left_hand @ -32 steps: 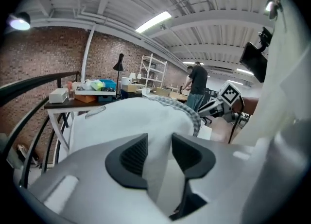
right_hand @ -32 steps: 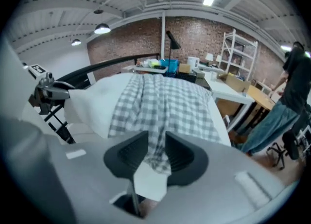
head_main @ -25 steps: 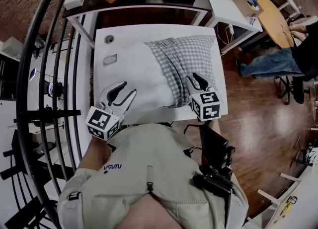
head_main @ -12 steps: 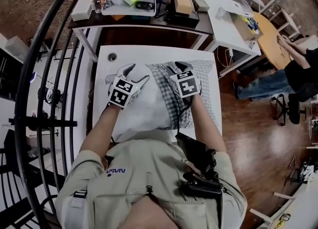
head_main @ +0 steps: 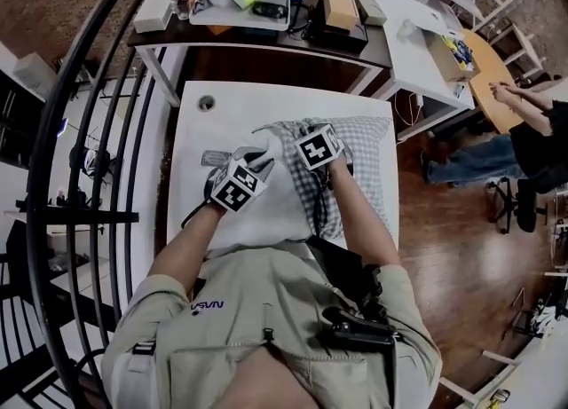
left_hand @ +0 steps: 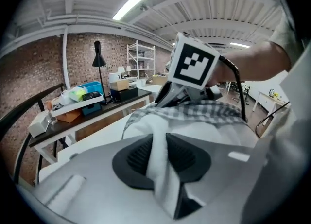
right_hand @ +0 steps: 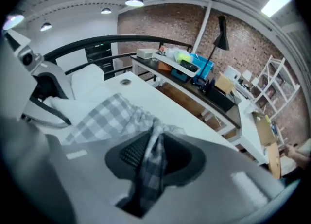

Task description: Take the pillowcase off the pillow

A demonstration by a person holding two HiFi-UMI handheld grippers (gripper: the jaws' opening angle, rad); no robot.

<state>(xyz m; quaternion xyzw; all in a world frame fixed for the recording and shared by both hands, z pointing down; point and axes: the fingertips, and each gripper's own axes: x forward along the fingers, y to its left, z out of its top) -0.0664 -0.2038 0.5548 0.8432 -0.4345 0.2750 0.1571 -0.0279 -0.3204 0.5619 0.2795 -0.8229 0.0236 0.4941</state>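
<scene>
A white pillow (head_main: 266, 212) lies on the white table (head_main: 222, 123), its far right part inside a grey-checked pillowcase (head_main: 359, 145). My left gripper (head_main: 258, 162) sits at the pillow's bare far corner. Its jaws have just been closing and now pinch a fold of white pillow fabric (left_hand: 158, 155). My right gripper (head_main: 303, 129) is beside it at the pillowcase's open edge. Its jaws have just been closing too and grip a bunched strip of checked cloth (right_hand: 151, 162). The right gripper's marker cube (left_hand: 194, 65) shows close ahead in the left gripper view.
A dark desk (head_main: 266, 30) with a blue bin, a tray and boxes stands behind the table. A black curved railing (head_main: 98, 132) runs along the left. A white desk (head_main: 417, 39) and a seated person (head_main: 524, 137) are at the right.
Both grippers moved from the table's near edge out over the pillow, then dropped onto its far part. Each has closed on fabric, and the pillowcase's edge has bunched up.
</scene>
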